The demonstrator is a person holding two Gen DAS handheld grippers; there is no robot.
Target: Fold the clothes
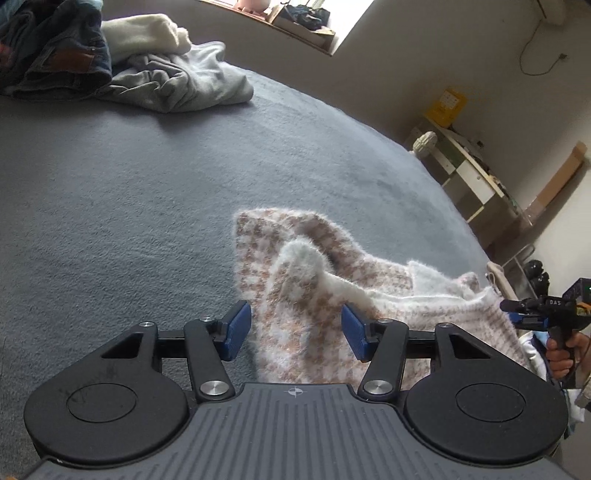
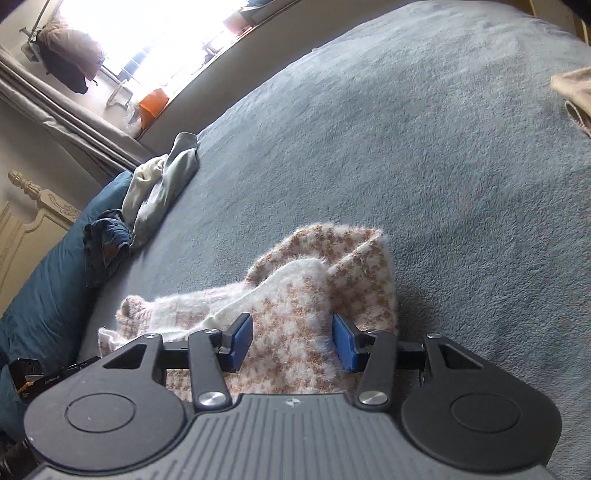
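Observation:
A fuzzy beige-and-white houndstooth sweater (image 1: pixel 369 273) lies partly folded on the grey-blue bed cover (image 1: pixel 147 192). My left gripper (image 1: pixel 295 330) hangs low over the sweater's near left part, with the fabric filling the gap between its blue pads (image 1: pixel 236 328); I see no pinch in the cloth. My right gripper (image 2: pixel 291 341) stands the same way over the sweater (image 2: pixel 354 266) at its near right part, fuzz brushing one pad (image 2: pixel 345 343). At the right edge of the left wrist view a hand holds the right gripper (image 1: pixel 524 314).
A heap of clothes sits at the far side of the bed: dark jeans (image 1: pixel 55 55), a grey garment (image 1: pixel 177 81), a cream one (image 1: pixel 144 33). A teal pillow (image 2: pixel 48 288) and a carved headboard (image 2: pixel 33 206) lie left. A beige garment (image 2: pixel 576 96) is far right. Shelves (image 1: pixel 469 173) stand beyond the bed.

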